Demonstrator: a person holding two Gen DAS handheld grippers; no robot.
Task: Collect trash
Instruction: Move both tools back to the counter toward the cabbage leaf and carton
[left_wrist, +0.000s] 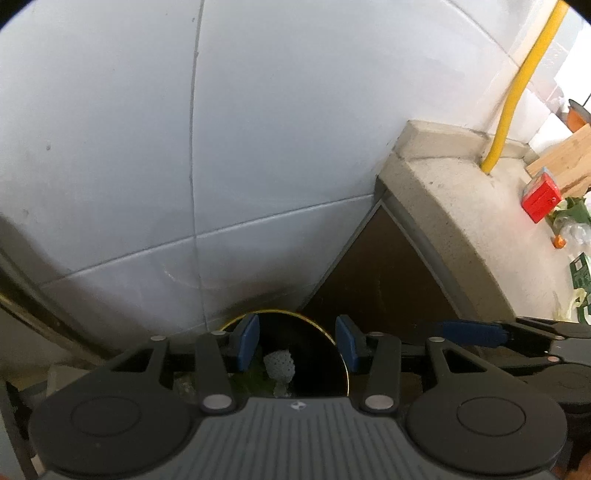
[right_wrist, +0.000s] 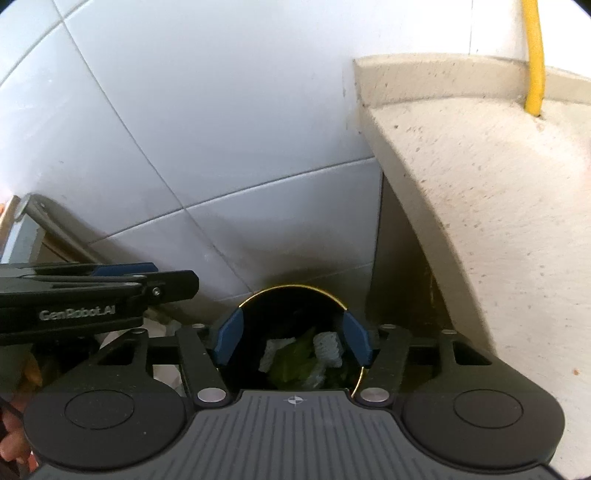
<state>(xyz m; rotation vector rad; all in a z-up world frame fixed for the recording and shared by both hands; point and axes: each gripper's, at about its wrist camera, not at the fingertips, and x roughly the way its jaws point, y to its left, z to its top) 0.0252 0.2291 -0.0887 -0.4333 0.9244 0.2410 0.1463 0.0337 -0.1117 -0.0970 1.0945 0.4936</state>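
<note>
A black round bin with a gold rim (left_wrist: 314, 320) stands on the floor in the corner under the counter. My left gripper (left_wrist: 297, 343) hangs over its mouth with blue pads (left_wrist: 247, 343) apart, nothing pressed between them. A crumpled grey paper wad (left_wrist: 279, 367) lies below in the bin. My right gripper (right_wrist: 293, 339) is also above the bin (right_wrist: 291, 290), jaws wide and empty. Under it lie green leaves (right_wrist: 295, 360) and white paper pieces (right_wrist: 328, 347). Each gripper shows side-on in the other's view: the right gripper (left_wrist: 447, 328), the left gripper (right_wrist: 173, 277).
A pale stone counter (left_wrist: 461, 221) juts out on the right above the bin, with a yellow pipe (left_wrist: 517, 92) rising from it. On it lie a red box (left_wrist: 541, 199), leaves and plastic wrap (left_wrist: 570, 221). White tiled wall (left_wrist: 258, 147) closes the back.
</note>
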